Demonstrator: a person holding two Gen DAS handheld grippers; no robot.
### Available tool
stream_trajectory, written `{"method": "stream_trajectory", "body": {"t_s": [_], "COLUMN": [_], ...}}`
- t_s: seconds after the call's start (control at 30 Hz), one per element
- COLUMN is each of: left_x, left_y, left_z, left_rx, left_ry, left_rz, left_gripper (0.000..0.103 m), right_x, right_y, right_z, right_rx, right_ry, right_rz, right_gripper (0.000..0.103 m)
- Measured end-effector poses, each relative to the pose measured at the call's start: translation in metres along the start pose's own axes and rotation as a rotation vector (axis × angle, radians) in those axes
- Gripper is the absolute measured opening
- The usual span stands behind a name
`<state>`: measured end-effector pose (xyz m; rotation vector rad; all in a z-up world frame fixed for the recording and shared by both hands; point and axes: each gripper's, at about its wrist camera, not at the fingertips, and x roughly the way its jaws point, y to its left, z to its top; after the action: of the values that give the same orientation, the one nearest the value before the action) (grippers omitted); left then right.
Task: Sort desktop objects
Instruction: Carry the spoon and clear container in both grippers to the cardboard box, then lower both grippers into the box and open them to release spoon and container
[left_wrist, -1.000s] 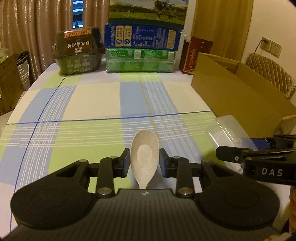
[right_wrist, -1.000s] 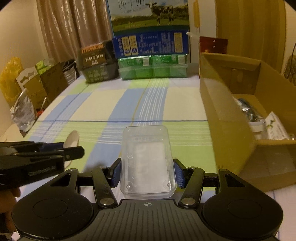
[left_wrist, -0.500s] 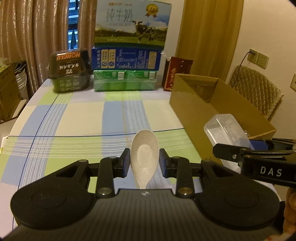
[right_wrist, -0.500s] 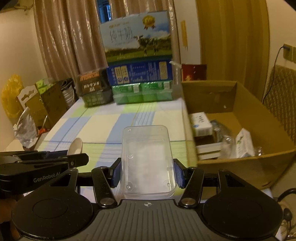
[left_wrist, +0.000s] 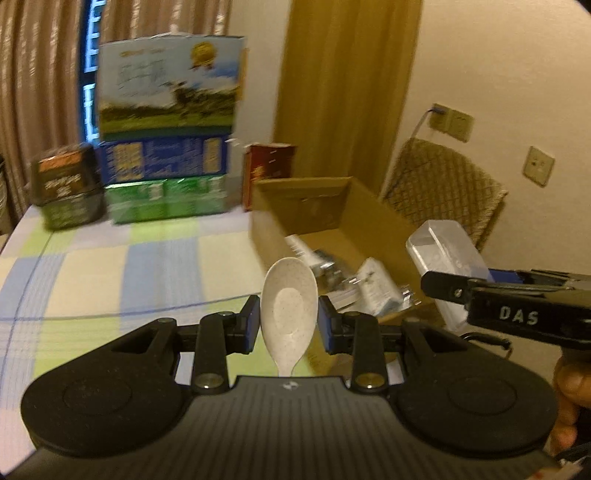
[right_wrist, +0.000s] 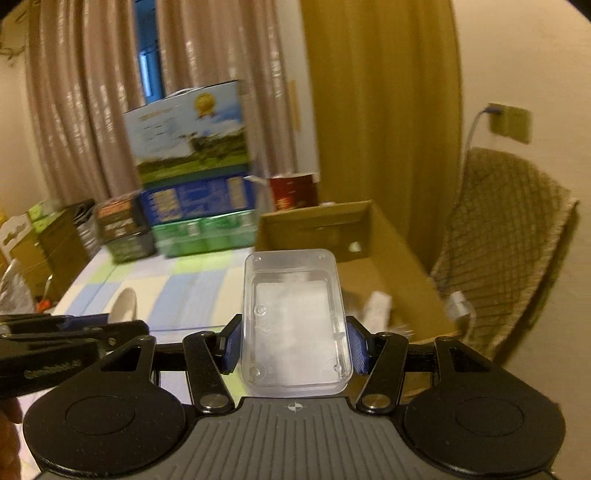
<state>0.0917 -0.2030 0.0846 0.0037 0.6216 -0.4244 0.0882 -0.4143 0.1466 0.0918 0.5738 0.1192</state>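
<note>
Currently, left wrist view: left gripper (left_wrist: 289, 322) clamps a speckled white spoon (left_wrist: 289, 308) by the bowl, held in the air at the cardboard box (left_wrist: 373, 221) near edge. The curved bowl could slip from the pads.

Right wrist view: right gripper (right_wrist: 293, 341) pinches a clear plastic tray (right_wrist: 295, 321) before the same box (right_wrist: 402, 258); letting go early risks clipping its rim.
</note>
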Motion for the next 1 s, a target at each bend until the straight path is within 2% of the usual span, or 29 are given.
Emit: {"method": "stream_trajectory", "body": {"t_s": [0.23, 0.4, 1.0], "left_x": [0.026, 0.049, 0.108], "left_y": [-0.044, -0.060, -0.066], "left_z": [0.024, 0.033, 0.055], "left_rx": [0.018, 0.007, -0.036], "left_ry": [0.005, 0.025, 0.055], "left_rz": [-0.056, -0.081, -0.098], "left_gripper": [0.027, 0.027, 0.027], "right_x": [0.010, 0.020, 0.064], "right_y": [-0.042, -0.065, -0.081], "right_z": [0.012, 0.019, 0.042], "right_rx": [0.007, 0.021, 0.006], "right_ry": [0.013, 0.023, 0.041], "right_rz": [-0.034, -0.044, -0.037], "right_gripper": [0.053, 0.053, 0.053]}}
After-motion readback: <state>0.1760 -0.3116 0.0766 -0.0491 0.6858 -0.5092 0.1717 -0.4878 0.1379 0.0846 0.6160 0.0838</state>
